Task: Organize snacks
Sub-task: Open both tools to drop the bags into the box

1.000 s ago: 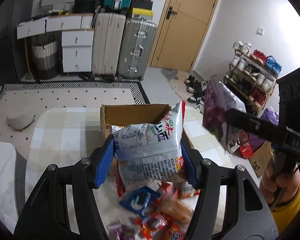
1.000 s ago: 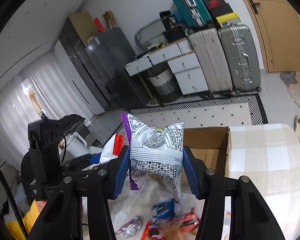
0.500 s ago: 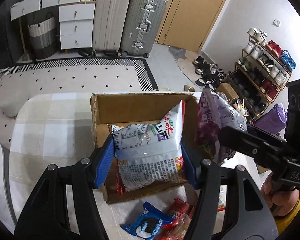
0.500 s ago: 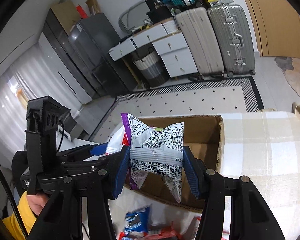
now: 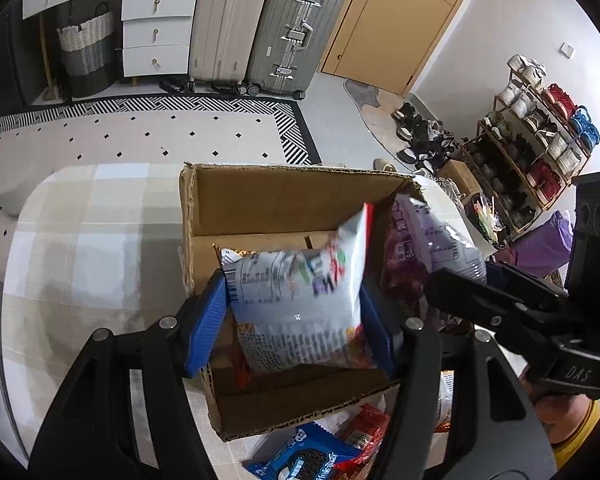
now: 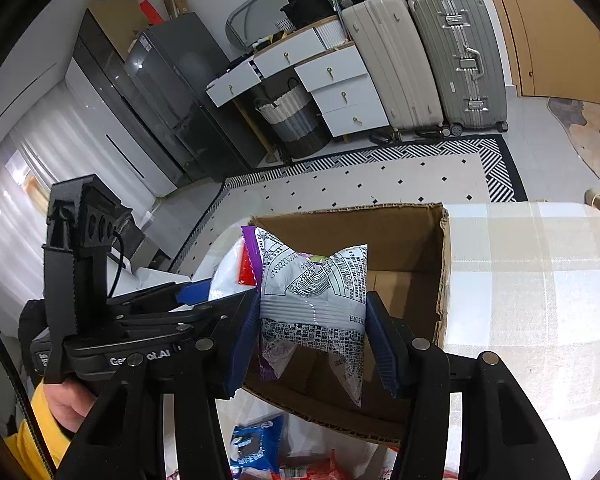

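Compared with a second ago, both grippers have come over the cardboard box point(image 5: 284, 208) at frame centre, the left gripper point(image 5: 294, 312) clamped on a white snack bag point(image 5: 300, 300), the right gripper point(image 6: 312, 334) clamped on a purple-edged bag point(image 6: 314, 296), so release seems the next step
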